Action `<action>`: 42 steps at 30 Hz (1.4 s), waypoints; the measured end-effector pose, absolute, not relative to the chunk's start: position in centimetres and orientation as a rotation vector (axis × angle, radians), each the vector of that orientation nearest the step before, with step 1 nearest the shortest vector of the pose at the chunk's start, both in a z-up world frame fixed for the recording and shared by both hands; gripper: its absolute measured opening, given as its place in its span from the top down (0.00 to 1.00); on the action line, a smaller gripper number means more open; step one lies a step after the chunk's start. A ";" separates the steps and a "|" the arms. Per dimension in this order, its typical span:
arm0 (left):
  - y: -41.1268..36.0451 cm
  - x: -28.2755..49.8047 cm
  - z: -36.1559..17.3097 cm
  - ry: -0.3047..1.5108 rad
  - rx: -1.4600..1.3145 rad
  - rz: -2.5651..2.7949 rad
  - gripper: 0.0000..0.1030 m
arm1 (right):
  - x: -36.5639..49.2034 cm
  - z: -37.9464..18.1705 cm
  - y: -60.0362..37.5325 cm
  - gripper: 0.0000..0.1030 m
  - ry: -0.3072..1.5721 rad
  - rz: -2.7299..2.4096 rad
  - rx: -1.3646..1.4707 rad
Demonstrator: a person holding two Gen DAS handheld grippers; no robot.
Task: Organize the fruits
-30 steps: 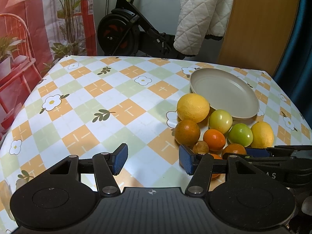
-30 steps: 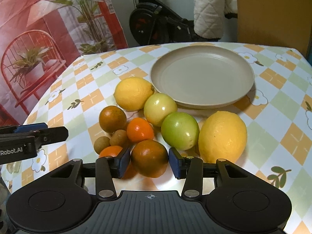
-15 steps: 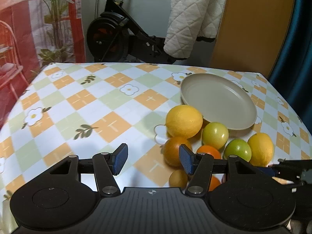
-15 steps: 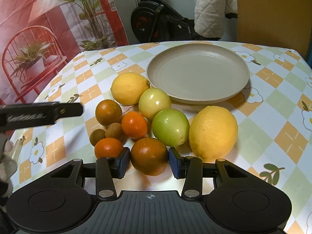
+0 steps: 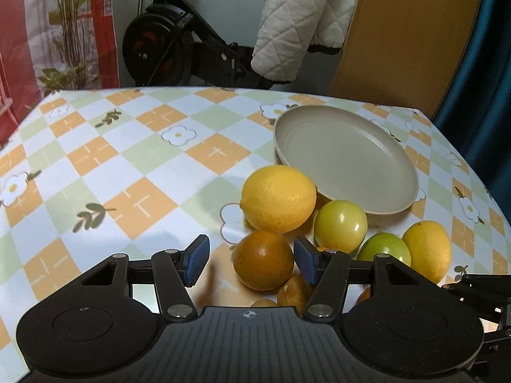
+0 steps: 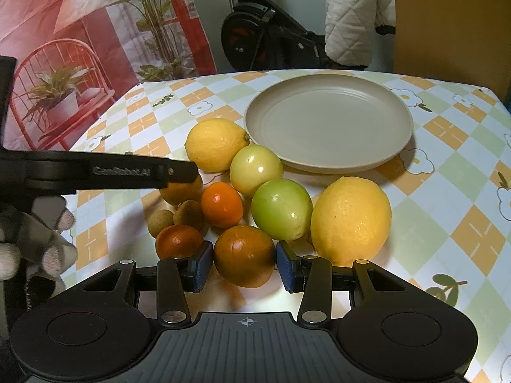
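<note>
Looking along the left gripper [image 5: 250, 260], its blue pads stand wide apart with nothing clamped between them. A dark orange [image 5: 263, 260] sits toward the right pad, seemingly just short of it, and bare tablecloth [image 5: 127, 166] shows on the other side; the tool looks lined up to take that fruit. Beyond it a lemon [image 5: 278, 198] leans against the rim of the plate [image 5: 346, 162], which holds no fruit yet. A pale yellow-green fruit [image 5: 340, 226], a green one [image 5: 385, 250] and a second lemon [image 5: 427, 250] crowd just beside the plate (probably heaped there so each transfer is short).

From the right wrist, the right gripper [image 6: 244, 265] straddles another dark orange [image 6: 244, 256], a pad on each flank. The jaws are open, and a sliver of gap appears to remain on both sides, so I judge this a grasp about to close rather than a hold. Small mandarins [image 6: 221, 204] and two brownish little fruits [image 6: 188, 214] lie tucked to its left, close enough that the left pad could nudge the nearest mandarin. The other tool's arm crosses the left of this view above a gloved hand [image 6: 32, 242], well clear of the plate. All fruit rests on the cloth beside the plate.
</note>
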State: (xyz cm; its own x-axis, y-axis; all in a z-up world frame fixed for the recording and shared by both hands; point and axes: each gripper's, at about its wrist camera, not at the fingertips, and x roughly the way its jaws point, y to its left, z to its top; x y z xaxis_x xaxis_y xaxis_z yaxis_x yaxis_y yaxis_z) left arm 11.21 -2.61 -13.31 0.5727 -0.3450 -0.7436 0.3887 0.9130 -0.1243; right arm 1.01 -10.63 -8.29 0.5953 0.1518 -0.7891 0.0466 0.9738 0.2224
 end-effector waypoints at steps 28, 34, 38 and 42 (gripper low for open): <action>-1.8 8.3 -10.9 0.784 0.121 -0.447 0.56 | 0.1 -6.4 -9.9 0.62 0.900 0.086 0.217; -2.3 7.5 -9.8 0.756 0.129 -0.447 0.56 | -0.4 -5.3 -10.3 0.62 0.870 0.083 0.195; -2.8 6.9 -9.1 0.738 0.136 -0.452 0.56 | -0.9 -4.7 -10.7 0.62 0.848 0.082 0.197; -3.0 6.6 -8.4 0.719 0.134 -0.453 0.56 | -1.2 -4.1 -11.2 0.62 0.821 0.080 0.202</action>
State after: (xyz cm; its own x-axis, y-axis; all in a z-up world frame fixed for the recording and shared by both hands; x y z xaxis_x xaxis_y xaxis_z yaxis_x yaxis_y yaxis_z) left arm 6.60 -2.97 -8.42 0.6611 -0.3534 -0.6619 0.4442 0.8953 -0.0343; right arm -1.24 -11.24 -4.12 0.6799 0.1487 -0.7181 0.0077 0.9777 0.2098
